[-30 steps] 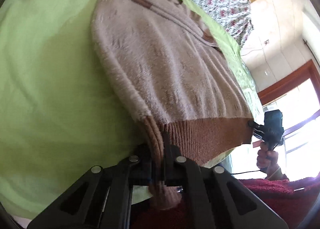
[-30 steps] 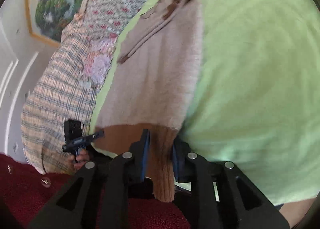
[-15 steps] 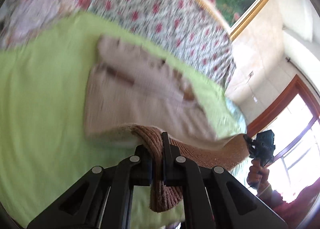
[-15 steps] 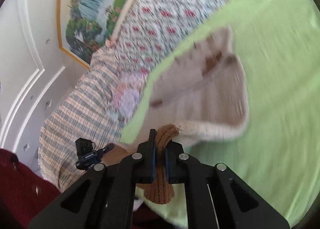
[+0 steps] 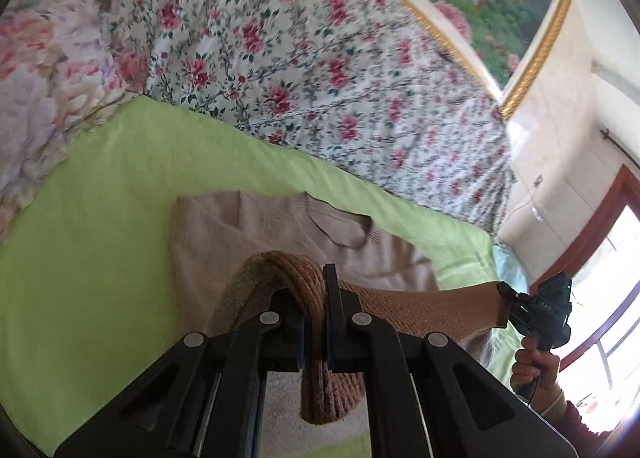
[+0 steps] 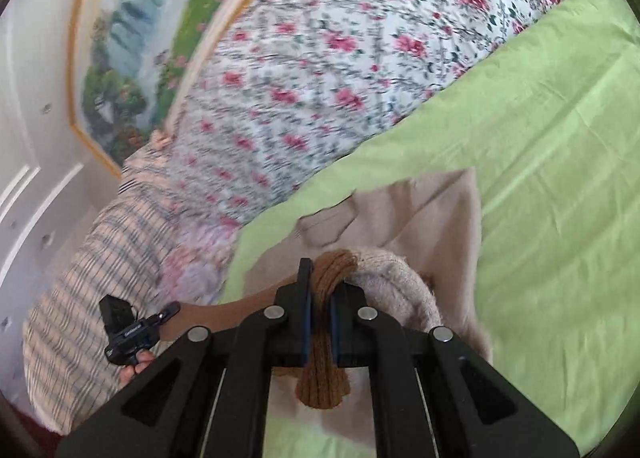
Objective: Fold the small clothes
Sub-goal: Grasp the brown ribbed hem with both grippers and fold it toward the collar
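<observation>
Matte black left tool (image 5: 316,298) and right tool (image 6: 320,294) — silver pivot screws, dark-red sleeve.

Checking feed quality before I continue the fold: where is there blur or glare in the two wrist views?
Left wrist view: window blown out at right, floral quilt slightly smeared, left tongs and ribbed hem sharp. Right wrist view: quilt and painting motion-blurred, right tongs and green sheet clear; fisheye bends edges in both.
</observation>
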{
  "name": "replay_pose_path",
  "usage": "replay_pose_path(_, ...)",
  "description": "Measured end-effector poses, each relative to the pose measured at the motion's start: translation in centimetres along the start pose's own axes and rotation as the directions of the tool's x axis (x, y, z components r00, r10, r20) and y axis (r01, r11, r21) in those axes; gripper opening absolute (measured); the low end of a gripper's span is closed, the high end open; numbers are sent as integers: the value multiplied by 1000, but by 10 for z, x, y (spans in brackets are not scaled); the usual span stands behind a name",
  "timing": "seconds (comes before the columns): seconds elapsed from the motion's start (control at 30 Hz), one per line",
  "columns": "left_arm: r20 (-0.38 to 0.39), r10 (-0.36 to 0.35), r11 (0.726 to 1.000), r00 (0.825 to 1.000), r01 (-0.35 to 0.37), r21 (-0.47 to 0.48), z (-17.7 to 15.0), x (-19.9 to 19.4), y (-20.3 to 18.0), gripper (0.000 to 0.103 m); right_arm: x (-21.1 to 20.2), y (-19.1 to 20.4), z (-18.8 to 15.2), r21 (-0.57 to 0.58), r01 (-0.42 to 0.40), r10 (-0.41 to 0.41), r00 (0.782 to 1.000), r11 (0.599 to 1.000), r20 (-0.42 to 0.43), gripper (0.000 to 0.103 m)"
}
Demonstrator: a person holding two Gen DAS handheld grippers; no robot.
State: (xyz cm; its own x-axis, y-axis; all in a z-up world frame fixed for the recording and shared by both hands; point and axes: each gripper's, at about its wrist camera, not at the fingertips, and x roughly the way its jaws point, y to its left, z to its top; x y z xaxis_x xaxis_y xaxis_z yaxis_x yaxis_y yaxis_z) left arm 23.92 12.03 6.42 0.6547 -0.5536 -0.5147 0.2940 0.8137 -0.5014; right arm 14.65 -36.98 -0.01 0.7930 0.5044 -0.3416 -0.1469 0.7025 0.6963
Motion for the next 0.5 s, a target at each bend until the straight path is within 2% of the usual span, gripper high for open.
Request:
replay_pose_path(0.23,-68,60,998,996,-63,-33,26,79,35,5,66,-27,22,2,126,-126,990,992,-63,8)
replay_pose_path(0.37,-134,98,992,986,-107,-65,21,123,60,6,96,-48,18,-1,210,-209,970,978,-122,8)
replay_pose_path(0.5,-207,111,985,972,-135,-105,5,145,75,11,98,-59,10,38,235,-227,962,971,-154,12)
